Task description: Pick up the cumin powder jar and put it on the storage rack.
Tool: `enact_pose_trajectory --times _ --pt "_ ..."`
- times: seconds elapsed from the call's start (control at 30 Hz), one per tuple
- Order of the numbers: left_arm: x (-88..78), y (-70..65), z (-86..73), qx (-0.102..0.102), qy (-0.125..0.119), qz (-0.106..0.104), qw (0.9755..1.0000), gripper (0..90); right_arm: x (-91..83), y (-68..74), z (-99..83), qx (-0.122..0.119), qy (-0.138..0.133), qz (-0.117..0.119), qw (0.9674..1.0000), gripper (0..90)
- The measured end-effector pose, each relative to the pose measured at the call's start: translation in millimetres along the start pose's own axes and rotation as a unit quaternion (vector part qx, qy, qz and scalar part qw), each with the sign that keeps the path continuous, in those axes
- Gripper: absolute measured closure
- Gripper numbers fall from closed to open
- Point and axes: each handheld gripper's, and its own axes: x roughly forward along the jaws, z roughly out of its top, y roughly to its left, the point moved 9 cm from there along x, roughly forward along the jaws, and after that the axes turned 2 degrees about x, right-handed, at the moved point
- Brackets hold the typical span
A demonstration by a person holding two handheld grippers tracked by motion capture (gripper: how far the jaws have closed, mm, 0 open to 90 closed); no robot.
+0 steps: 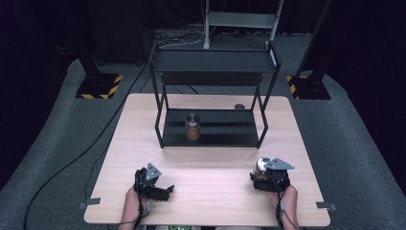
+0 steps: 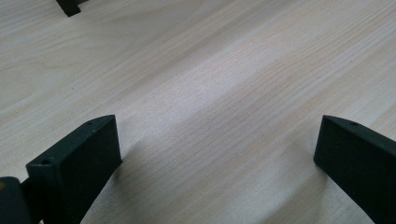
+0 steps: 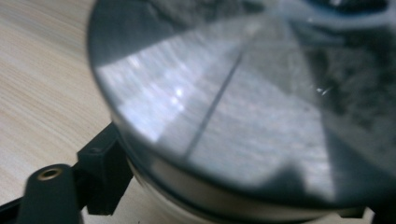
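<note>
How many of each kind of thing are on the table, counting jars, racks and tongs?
Jars: 2, one on the rack's lower shelf, one in the right tongs
Racks: 1
Tongs: 2, left, right
Small round thing behind rack: 1
Total: 6

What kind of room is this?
Probably a lab or recording studio: a wooden table on grey carpet, black curtains all around, and floor stands with yellow-black hazard stripes.

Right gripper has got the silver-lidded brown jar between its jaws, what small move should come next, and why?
Probably lift the silver-lidded brown jar slightly off the light wooden table. The right gripper has its jaws against the jar, and a matching jar already stands on the black metal shelf rack.
</note>
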Motion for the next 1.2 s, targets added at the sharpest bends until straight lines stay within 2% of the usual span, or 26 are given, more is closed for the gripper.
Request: enact_pose_trajectory --times 0.2,0.3,0.53,0.77,1.2 --pt "0.0 0.2 0.1 0.0 0.0 -0.001 1.0 0.2 1.3 -3.1 -2.3 0.011 0.001 0.014 0.9998 29.2" --pt "0.1 0.4 0.1 -0.001 0.001 -0.001 1.0 0.2 1.1 -5.0 -3.4 0.016 -0.002 0.021 0.9996 30.1" --pt "0.1 0.4 0.1 -0.001 0.001 -0.001 1.0 0.2 1.0 -4.9 -2.8 0.017 -0.001 0.021 0.9996 30.3" --pt "0.2 0.9 0.2 -0.002 0.001 -0.002 1.0 0.2 0.1 -4.8 8.6 0.004 0.023 0.025 0.9994 30.3" --pt "0.2 0.9 0.2 -0.002 0.001 -0.002 1.0 0.2 -2.3 -5.9 25.0 -0.007 0.046 0.026 0.9986 30.3"
